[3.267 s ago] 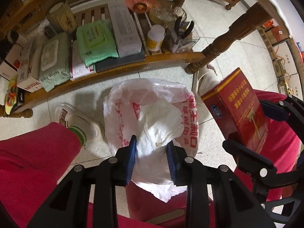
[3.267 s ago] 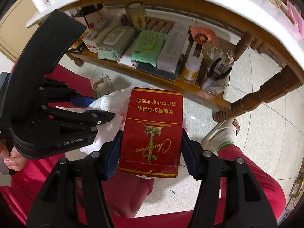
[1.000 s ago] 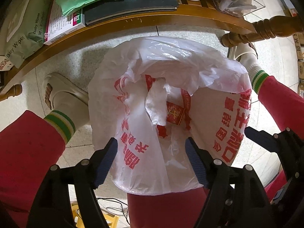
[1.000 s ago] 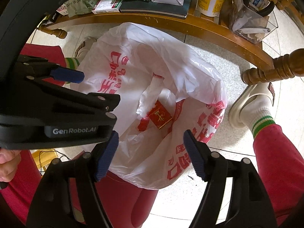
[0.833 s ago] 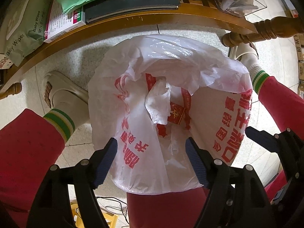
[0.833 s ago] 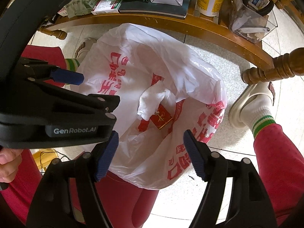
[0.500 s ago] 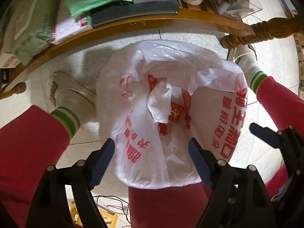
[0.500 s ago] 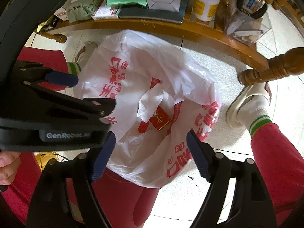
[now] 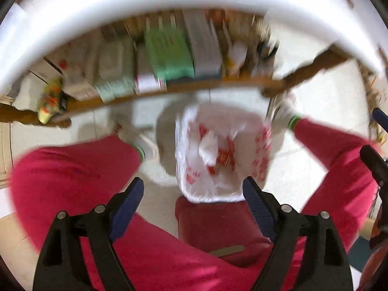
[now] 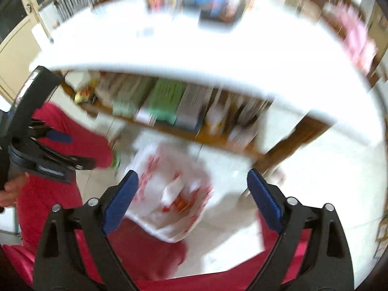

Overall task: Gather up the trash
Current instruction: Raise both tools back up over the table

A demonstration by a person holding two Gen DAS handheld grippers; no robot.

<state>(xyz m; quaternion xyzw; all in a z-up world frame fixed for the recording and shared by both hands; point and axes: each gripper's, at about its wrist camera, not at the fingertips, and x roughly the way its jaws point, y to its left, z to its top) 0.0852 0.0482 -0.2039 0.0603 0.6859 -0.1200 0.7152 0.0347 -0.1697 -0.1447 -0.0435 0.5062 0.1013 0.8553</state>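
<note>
Both views are heavily motion-blurred. The left hand-held gripper (image 9: 192, 189) points straight down, its blue-padded jaws wide apart with nothing clamped; they have just been opening. The right hand-held gripper (image 10: 192, 186) also stands with jaws wide apart and empty, likewise just opening.

The white plastic trash bag (image 9: 220, 155) with red print sits on the tiled floor (image 9: 315, 121), between the person's red trouser legs (image 9: 72, 165), mouth open upward. Inside it lie a crumpled white tissue (image 9: 208, 145) and, just beside it, a red cigarette box (image 9: 224, 156); blur hides which way the box's long axis runs. The bag lies well below both grippers, touching neither.

Beyond the bag, the wooden lower shelf (image 9: 169, 87) carries a green wipes pack (image 9: 169, 55) and other boxes, under the white edge of the desk (image 9: 145, 4).

Only the right wrist view shows the top of the desk (image 10: 194, 48), with blurred items at its far side, and the left gripper's body held in a hand (image 10: 12, 189). Only the left wrist view shows a sock and slipper (image 9: 283, 114) at the right.
</note>
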